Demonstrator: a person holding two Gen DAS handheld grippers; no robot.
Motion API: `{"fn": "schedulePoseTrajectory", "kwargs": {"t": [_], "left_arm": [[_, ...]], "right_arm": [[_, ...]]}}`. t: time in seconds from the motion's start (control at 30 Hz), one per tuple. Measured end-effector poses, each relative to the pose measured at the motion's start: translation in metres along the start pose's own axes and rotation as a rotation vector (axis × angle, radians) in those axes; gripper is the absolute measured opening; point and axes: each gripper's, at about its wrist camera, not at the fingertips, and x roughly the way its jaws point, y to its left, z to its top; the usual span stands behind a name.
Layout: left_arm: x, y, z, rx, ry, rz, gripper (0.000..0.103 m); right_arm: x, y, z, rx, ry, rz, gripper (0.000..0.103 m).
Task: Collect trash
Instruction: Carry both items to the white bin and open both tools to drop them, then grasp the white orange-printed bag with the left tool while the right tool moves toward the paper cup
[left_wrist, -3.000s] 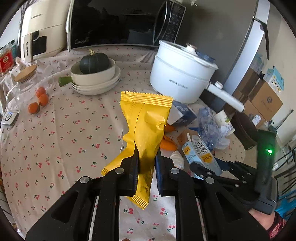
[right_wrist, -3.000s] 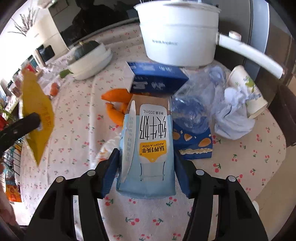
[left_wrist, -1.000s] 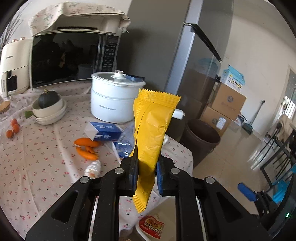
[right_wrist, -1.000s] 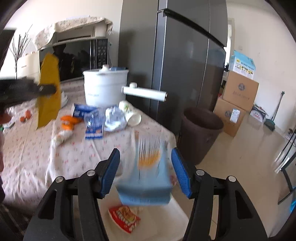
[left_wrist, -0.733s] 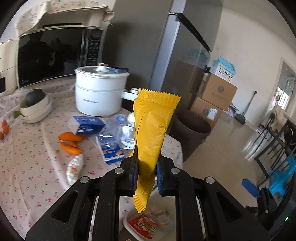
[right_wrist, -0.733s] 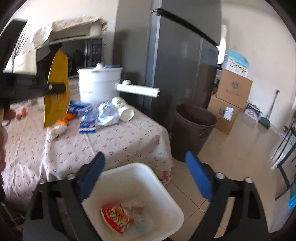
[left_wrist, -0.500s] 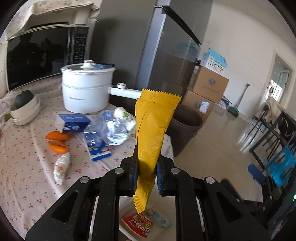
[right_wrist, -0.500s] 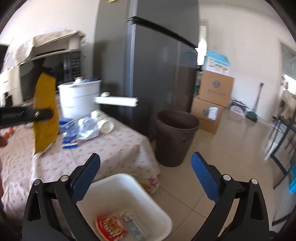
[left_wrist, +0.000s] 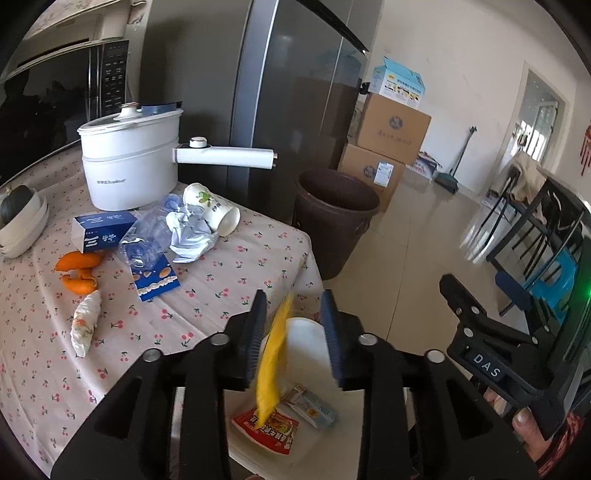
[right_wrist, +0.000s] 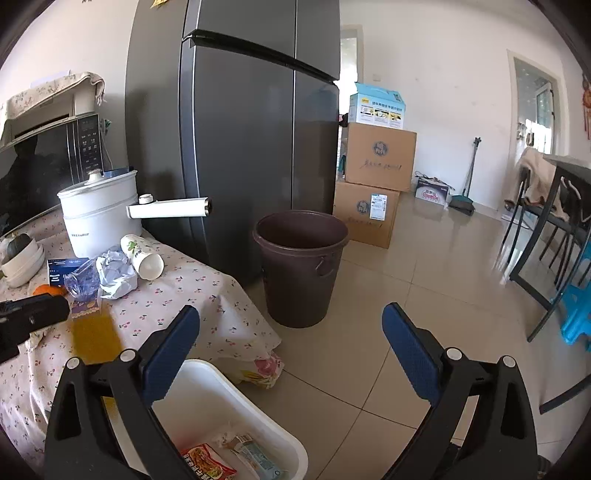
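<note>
Yellow and blurred, the wrapper (left_wrist: 275, 354) hangs between the fingers (left_wrist: 255, 332) of the left gripper (left_wrist: 293, 336), whose jaws are opening; the pads no longer press on it, so it is loose and dropping. Directly beneath it sits the white bin (left_wrist: 314, 336), which already holds a red packet (left_wrist: 267, 430) and a small blue carton (left_wrist: 314, 406). In the right wrist view the same wrapper shows as a yellow smear beside the left gripper, just above the bin's near corner.

The right gripper (right_wrist: 291, 350) stands wide open with nothing between its fingers, hovering over the bin's rim (right_wrist: 229, 373) and pointing toward the brown pail (right_wrist: 301, 266) on the floor.

To finish this step well, the left hand should probably stay over the bin's middle until the wrapper has cleared the pads, since a light foil piece can flutter sideways and catch the rim or land on the floor. Letting the jaws open fully before pulling away would keep it from sticking to a pad.

Out on the counter (left_wrist: 229, 273) more trash remains: a crushed bottle (left_wrist: 147, 240), crumpled paper (left_wrist: 190, 240), a tipped cup (left_wrist: 212, 210), a blue box (left_wrist: 101, 230), a blue sachet (left_wrist: 155, 278), orange peel (left_wrist: 77, 271) and a small twisted packet (left_wrist: 85, 321). The white pot (left_wrist: 131, 160) is likely no trash and should stay.
</note>
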Motion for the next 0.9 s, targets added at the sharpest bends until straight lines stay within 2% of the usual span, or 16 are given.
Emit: {"fn": "schedulePoseTrajectory", "kwargs": {"t": [0.23,0.4,0.47,0.9], "left_arm": [[-0.003,-0.003,-0.001,0.022,-0.018,0.045,0.060],[-0.001,-0.002,-0.003,0.032,-0.019,0.093,0.083],[0.000,-0.001,-0.003,0.031,-0.020,0.110,0.089],[0.009,0.015,-0.004,0.001,0.013,0.180,0.094]], "right_arm": [[0.004,0.005,-0.002,-0.018,0.018,0.001,0.096],[0.006,0.008,-0.003,-0.028,0.037,0.012,0.096],[0.007,0.009,-0.004,-0.030,0.046,0.017,0.096],[0.011,0.012,-0.006,-0.028,0.062,0.019,0.096]]}}
